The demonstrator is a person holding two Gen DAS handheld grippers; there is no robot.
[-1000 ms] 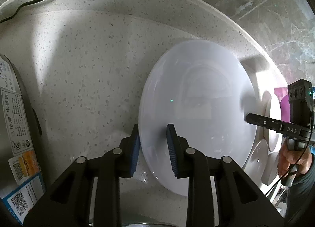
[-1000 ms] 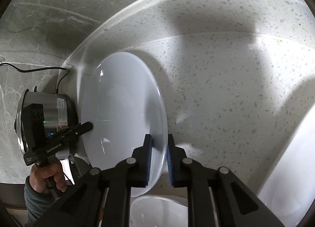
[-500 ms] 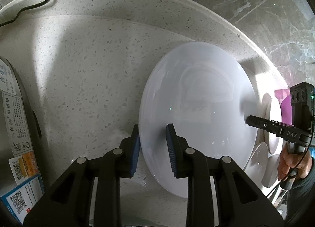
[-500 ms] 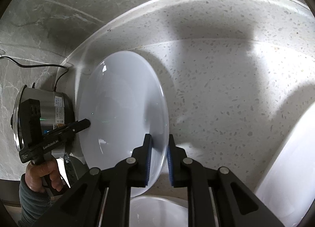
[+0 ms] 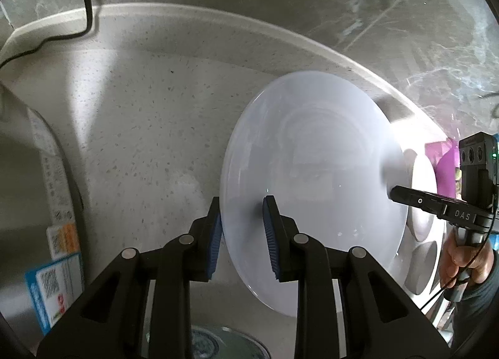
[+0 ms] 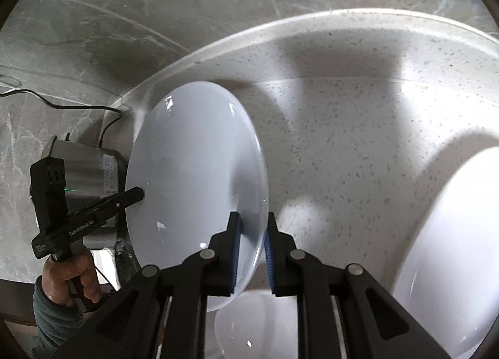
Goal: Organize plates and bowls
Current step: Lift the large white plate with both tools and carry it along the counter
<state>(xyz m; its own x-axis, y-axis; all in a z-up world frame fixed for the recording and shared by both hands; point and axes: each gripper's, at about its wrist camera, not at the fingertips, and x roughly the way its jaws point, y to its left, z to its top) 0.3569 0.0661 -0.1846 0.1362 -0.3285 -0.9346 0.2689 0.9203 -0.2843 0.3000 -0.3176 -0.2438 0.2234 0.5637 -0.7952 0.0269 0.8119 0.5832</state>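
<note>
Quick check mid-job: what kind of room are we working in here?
Most likely a home kitchen: a speckled stone counter against a marble-look wall, a plugged-in steel cooker, and white dishes beside the plate both grippers hold.

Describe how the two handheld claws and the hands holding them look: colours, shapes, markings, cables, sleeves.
Both claws, left claw and right claw, are black angular linkages with silver pivot pins and ribbed blue pads. The left claw's side reads "GenRobot.AI"; the right claw's side reads "DAS" and carries a thin black cable. Each has a boxy black module with a green light. The bare hands wear grey sleeves.
</note>
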